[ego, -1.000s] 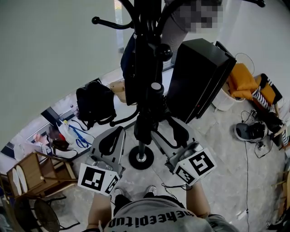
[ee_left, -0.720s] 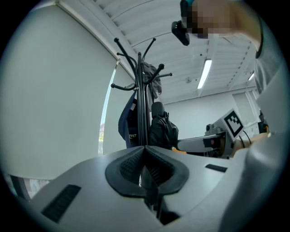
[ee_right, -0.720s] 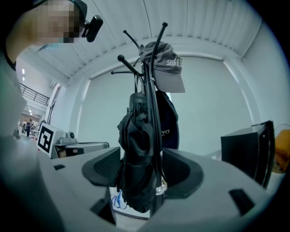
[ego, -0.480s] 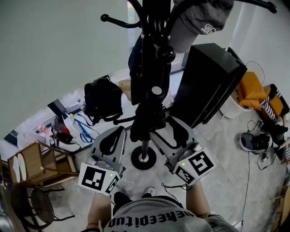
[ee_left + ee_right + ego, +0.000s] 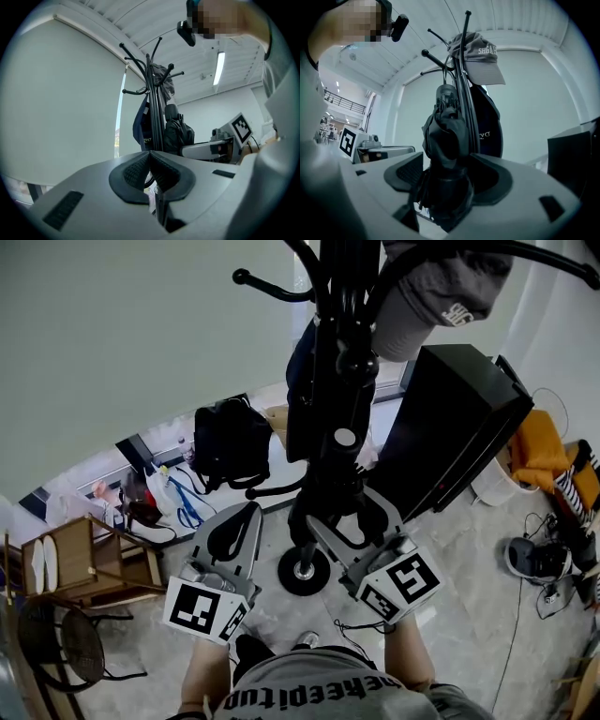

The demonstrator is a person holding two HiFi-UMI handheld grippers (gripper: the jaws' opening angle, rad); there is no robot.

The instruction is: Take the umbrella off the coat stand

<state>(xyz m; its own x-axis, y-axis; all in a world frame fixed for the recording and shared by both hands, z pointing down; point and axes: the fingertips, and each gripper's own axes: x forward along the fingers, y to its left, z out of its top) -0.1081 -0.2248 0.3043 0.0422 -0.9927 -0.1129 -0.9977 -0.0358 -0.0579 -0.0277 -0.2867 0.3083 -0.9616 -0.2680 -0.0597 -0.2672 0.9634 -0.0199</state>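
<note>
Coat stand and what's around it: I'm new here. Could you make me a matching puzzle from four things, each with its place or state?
Things:
1 cap
2 umbrella
3 backpack
4 left gripper

Place or state:
A jaws together
B on the floor by the wall
C folded, against the coat stand's pole
D on an upper hook

Pairs: 1-D, 2-C, 3-B, 4-A
</note>
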